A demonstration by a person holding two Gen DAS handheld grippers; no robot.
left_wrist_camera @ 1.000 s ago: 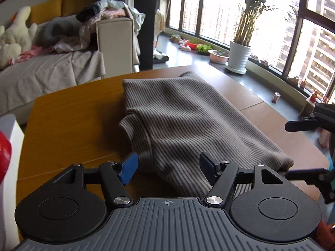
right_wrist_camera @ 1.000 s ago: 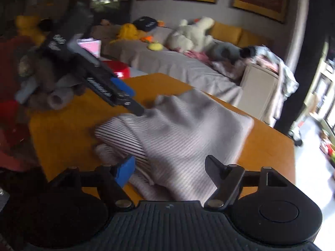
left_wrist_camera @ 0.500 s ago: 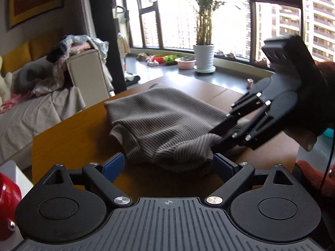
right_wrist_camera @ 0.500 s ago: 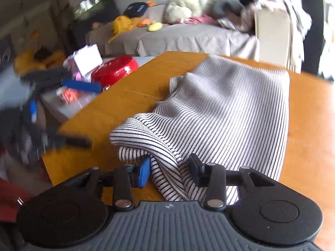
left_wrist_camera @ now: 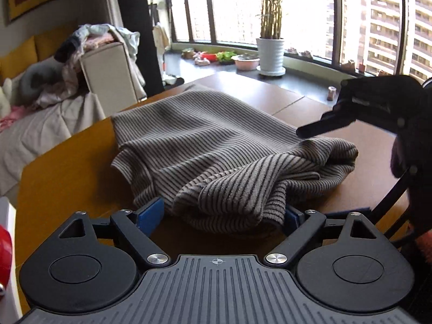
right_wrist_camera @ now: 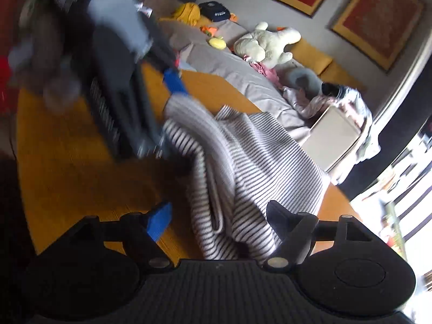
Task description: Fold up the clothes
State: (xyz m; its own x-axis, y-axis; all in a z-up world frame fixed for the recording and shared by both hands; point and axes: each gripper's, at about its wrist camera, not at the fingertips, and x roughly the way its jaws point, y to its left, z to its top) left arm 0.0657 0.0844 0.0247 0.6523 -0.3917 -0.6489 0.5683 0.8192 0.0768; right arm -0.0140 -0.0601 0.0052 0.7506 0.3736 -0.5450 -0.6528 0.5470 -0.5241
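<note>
A striped sweater [left_wrist_camera: 205, 145] lies on the wooden tabletop [left_wrist_camera: 67, 167], partly gathered rather than neatly folded. In the left wrist view its far part, toward 12 o'clock, lies fairly flat with a straight edge at 10 o'clock, while the near part is bunched into a loose roll of folds heaped on itself. The left tongs [left_wrist_camera: 224, 213] stand spread wide on either side of that bunched near edge, the cloth resting between the blue pads without being pinched. In the right wrist view, which is blurred, the right tongs [right_wrist_camera: 218, 218] are likewise released, with a doubled-over strip of sweater [right_wrist_camera: 243, 167] running between their fingers toward 12 o'clock. From the left, the right tool's dark fingers show at 2 o'clock, just above the sweater's far corner. As a judgement: some doubling of the cloth is in place, but the layers are uneven and rumpled, so the sweater is not a tidy rectangle; squaring the edges and smoothing the heaped part remain.
</note>
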